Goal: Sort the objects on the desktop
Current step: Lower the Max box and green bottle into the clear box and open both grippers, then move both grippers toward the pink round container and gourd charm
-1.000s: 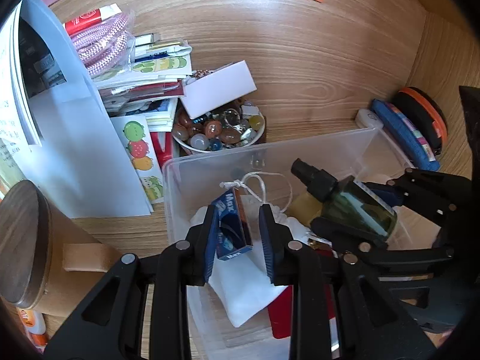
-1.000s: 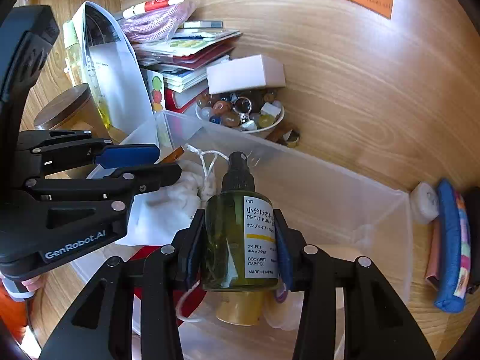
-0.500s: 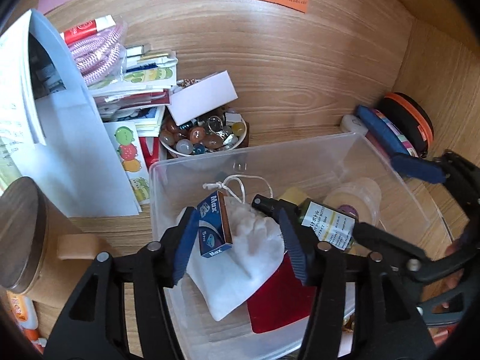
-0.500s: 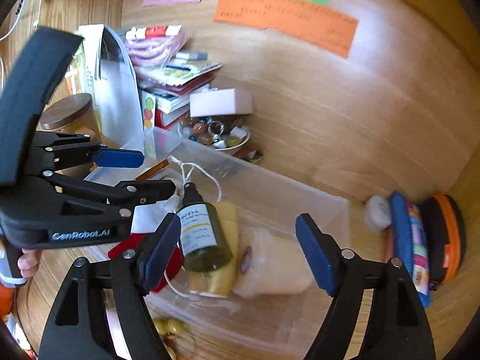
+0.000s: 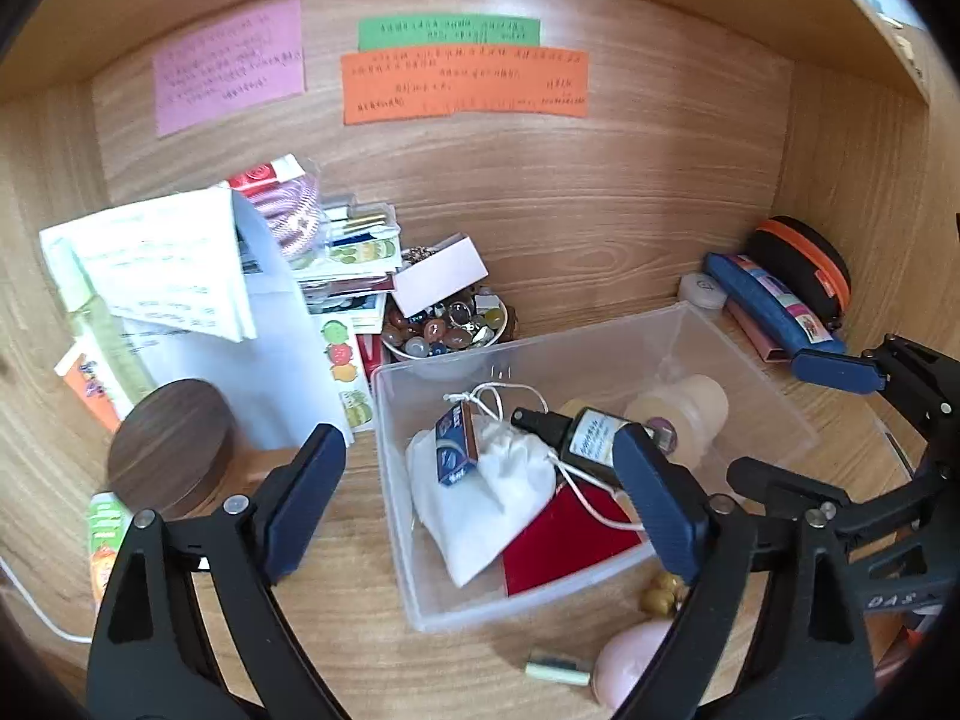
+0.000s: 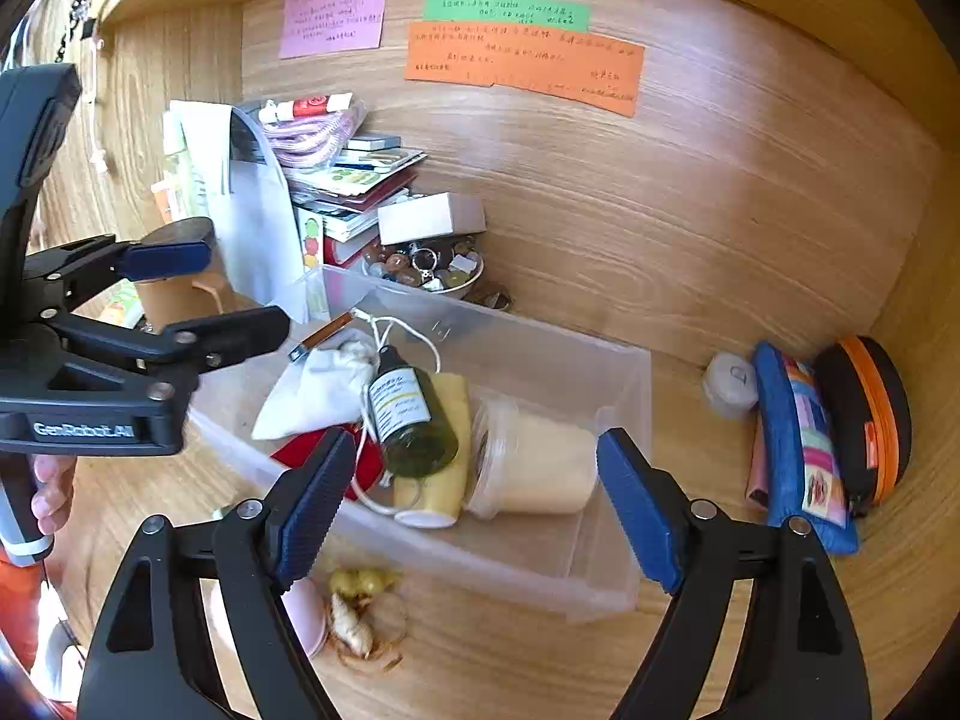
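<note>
Two claws are hanging wide and empty above the clear bin [image 5: 744,360]: left claw [image 5: 480,501] has just been opening over the blue box [image 5: 456,445] on the white pouch [image 5: 486,498]. Right claw [image 6: 474,504] is gaping above the green spray bottle [image 6: 411,414], bare bench [image 6: 510,660] along the bin's near rim.

Pink [image 5: 229,65], green [image 5: 449,31] and orange [image 5: 463,86] paper notes, handwritten, are stuck on the wooden back wall [image 5: 630,192] of the desk.

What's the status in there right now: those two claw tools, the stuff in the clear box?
Left hand-held gripper and right hand-held gripper open, empty, jaws just opening. Green spray bottle and small blue box lying in clear bin. Nothing blocking.
</note>
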Available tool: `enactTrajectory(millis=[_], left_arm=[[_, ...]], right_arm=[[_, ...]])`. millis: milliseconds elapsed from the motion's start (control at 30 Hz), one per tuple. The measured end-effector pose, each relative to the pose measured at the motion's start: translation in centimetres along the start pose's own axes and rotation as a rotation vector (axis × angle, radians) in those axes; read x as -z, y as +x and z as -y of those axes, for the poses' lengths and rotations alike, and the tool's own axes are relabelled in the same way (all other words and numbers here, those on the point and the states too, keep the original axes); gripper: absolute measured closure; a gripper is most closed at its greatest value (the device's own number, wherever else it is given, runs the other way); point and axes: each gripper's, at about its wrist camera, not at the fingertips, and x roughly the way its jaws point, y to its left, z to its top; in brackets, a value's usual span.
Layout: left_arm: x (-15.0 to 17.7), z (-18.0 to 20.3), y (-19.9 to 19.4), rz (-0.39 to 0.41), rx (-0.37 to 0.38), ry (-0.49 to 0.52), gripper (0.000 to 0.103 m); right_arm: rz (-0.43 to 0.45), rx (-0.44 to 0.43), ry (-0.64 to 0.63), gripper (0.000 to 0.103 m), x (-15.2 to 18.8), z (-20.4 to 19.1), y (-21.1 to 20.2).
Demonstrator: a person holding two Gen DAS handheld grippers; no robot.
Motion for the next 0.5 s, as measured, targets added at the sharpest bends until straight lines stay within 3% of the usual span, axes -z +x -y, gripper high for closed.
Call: enactTrajectory(millis=[300, 500], left_arm=[[3.6, 0.0, -2.0, -0.023, -0.048, 0.001, 0.009], [6.7, 0.3, -2.5, -0.080, -0.009, -0.030, 0.009]], right_arm=[[0.000, -0.028, 0.014, 0.022, 3.1, -1.1, -1.5], [-0.023, -0.020, 0.025, 0.022, 5.8, -0.9, -1.6]])
